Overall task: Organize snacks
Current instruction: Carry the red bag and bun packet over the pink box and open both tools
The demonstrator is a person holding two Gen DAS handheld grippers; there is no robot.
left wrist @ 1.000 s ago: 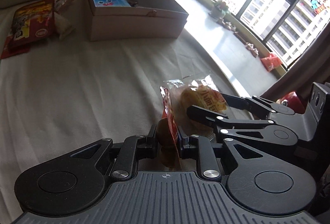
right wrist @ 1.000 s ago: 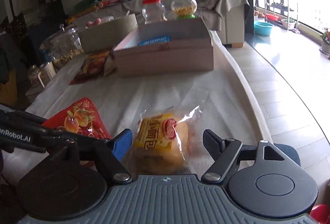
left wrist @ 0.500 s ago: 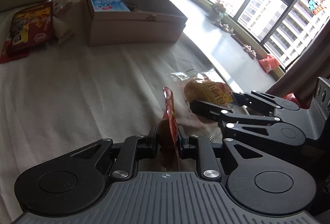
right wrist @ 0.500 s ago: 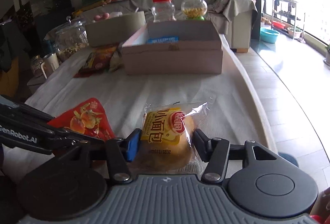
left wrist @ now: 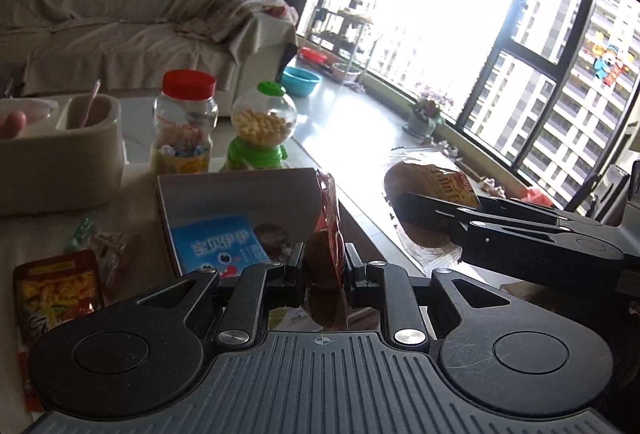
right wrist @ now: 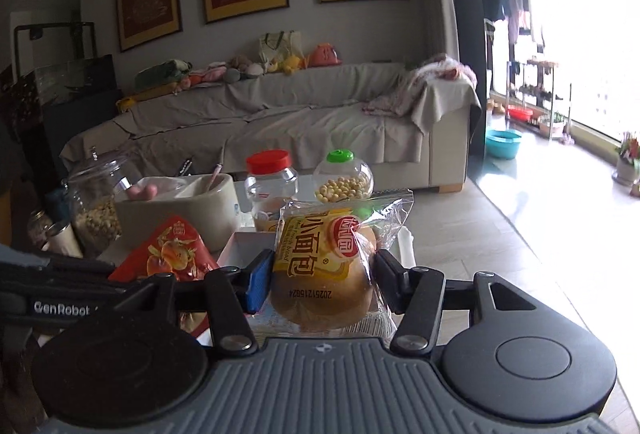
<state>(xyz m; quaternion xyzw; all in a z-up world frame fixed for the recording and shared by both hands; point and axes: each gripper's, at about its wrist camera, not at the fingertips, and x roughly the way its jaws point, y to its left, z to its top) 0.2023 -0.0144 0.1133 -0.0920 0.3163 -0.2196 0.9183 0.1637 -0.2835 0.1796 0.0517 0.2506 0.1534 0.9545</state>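
Both grippers are up off the cloth-covered table (left wrist: pixel 132 202) now, each with a snack in its grasp. The left gripper (left wrist: pixel 324 268) is clamped tight on a thin red snack packet (left wrist: pixel 329 234), which stands edge-on and upright between the narrow jaws, its top corner poking above them. Seen from the right wrist, that same packet shows its face, red with printed fruit, off to the left. The right gripper (right wrist: pixel 318 280) has a bagged bread bun (right wrist: pixel 320 274) pinched between its pads, one of them blue; those jaws have just been closing and now press on the bun's sides, the clear wrapper with its yellow label flaring out above. In the left wrist view the bun hangs in the air to the right of the packet, out over the floor side of the table. Ahead and below sits the open cardboard box (left wrist: pixel 224 190), and inside it lies a blue packet (left wrist: pixel 218 244) with something dark beside it that is hard to make out. Just behind the box stand a clear jar with a red lid (left wrist: pixel 184 126) and a round dispenser with a green cap (left wrist: pixel 262 126) holding yellow balls. A cream tub (left wrist: pixel 60 154) sits to the left, and a yellow-and-red snack bag (left wrist: pixel 56 294) lies flat on the table nearer the camera.
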